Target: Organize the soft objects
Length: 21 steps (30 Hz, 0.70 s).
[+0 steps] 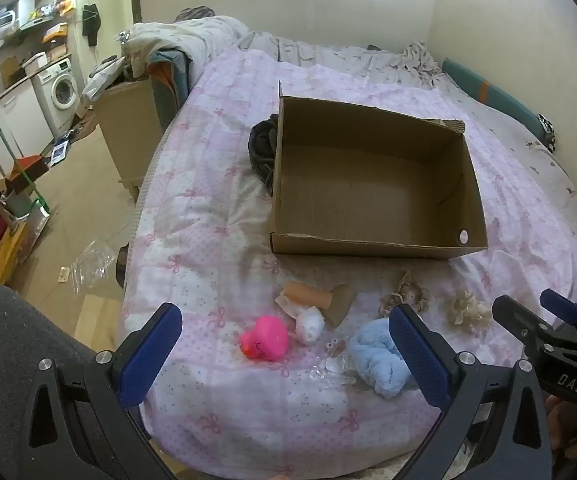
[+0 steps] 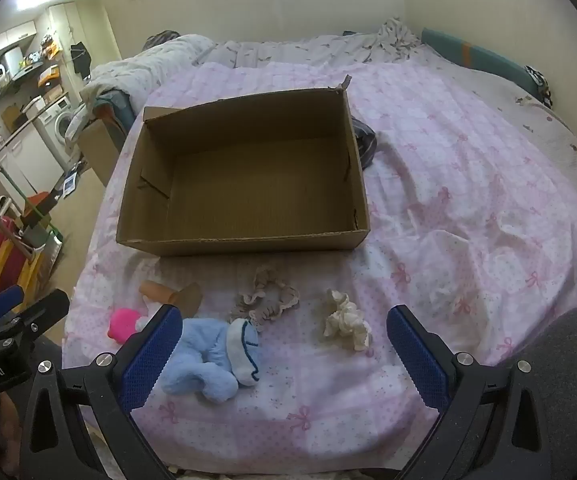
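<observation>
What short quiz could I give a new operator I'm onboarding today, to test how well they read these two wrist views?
1. True or false: the cardboard box already holds a toy.
2. Which lies nearest the right hand-held gripper? A) pink rubber duck B) blue plush toy C) cream scrunchie
3. Fill in: both grippers' jaws are ____.

Key: 1. False, it is empty. 2. B. 3. Open; the left hand-held gripper holds nothing either.

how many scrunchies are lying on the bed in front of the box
2. A beige-brown scrunchie lies just before the cardboard box, beside the blue plush toy. A cream scrunchie lies to its right. Others may hide behind the box.
</observation>
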Each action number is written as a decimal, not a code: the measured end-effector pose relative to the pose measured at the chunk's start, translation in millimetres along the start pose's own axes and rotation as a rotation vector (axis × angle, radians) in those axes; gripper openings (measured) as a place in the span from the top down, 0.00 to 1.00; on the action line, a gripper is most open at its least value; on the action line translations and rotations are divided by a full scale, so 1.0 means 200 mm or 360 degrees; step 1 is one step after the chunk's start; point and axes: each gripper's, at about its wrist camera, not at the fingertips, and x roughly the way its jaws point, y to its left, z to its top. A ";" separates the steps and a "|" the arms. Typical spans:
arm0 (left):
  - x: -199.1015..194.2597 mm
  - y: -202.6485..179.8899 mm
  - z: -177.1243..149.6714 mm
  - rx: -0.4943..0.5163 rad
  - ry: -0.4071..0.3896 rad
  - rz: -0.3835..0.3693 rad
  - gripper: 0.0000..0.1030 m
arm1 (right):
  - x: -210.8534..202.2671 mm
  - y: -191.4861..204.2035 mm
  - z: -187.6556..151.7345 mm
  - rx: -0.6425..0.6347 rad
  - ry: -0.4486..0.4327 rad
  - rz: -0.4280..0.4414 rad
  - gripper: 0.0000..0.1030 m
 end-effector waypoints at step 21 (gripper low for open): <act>0.01 0.01 -0.01 -0.0004 0.0002 0.0007 0.00 | 0.00 0.00 0.00 0.0006 -0.0002 0.0011 0.00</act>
